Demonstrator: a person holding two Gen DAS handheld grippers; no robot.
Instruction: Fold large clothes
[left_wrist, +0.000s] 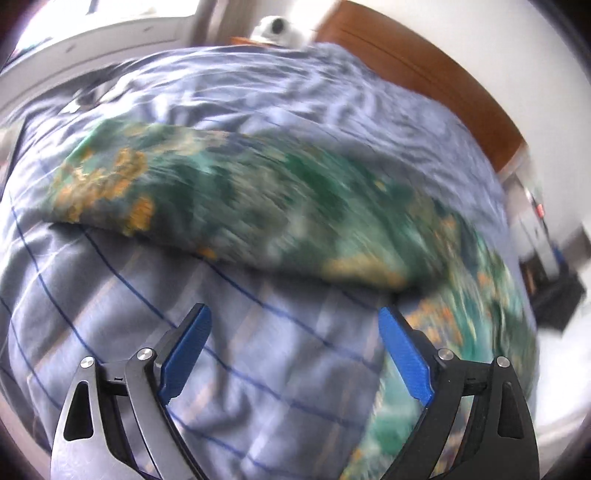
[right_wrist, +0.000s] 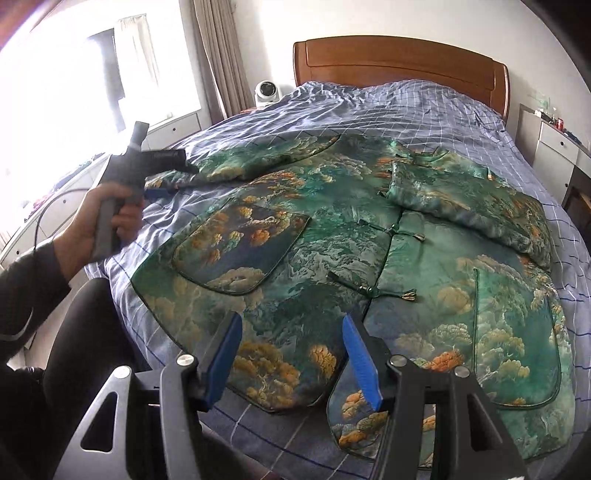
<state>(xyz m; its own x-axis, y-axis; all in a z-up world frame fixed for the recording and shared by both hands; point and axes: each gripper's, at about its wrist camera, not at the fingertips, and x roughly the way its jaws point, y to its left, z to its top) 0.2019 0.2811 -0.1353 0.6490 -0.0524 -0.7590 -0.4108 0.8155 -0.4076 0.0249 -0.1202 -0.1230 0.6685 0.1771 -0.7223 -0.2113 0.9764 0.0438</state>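
Note:
A large green jacket (right_wrist: 314, 229) with orange and teal landscape print lies front up on the bed, buttoned with knot fastenings. Its right sleeve (right_wrist: 461, 199) is folded across the chest. Its left sleeve (right_wrist: 258, 158) stretches out toward the window. My left gripper (right_wrist: 177, 181), held in a hand (right_wrist: 110, 218), is at that sleeve's cuff end. In the left wrist view, my left gripper (left_wrist: 293, 310) is open wide over the checked sheet (left_wrist: 258, 369), just short of the blurred sleeve (left_wrist: 240, 199). My right gripper (right_wrist: 291, 319) hovers half open above the front hem, gripping nothing.
The blue checked sheet (right_wrist: 406, 107) covers the whole bed up to a wooden headboard (right_wrist: 399, 59). A white fan (right_wrist: 266, 92) stands beside it near the curtain. White drawers (right_wrist: 554, 144) stand at the right. The person's dark-clad leg (right_wrist: 85, 332) is at the bed's near-left edge.

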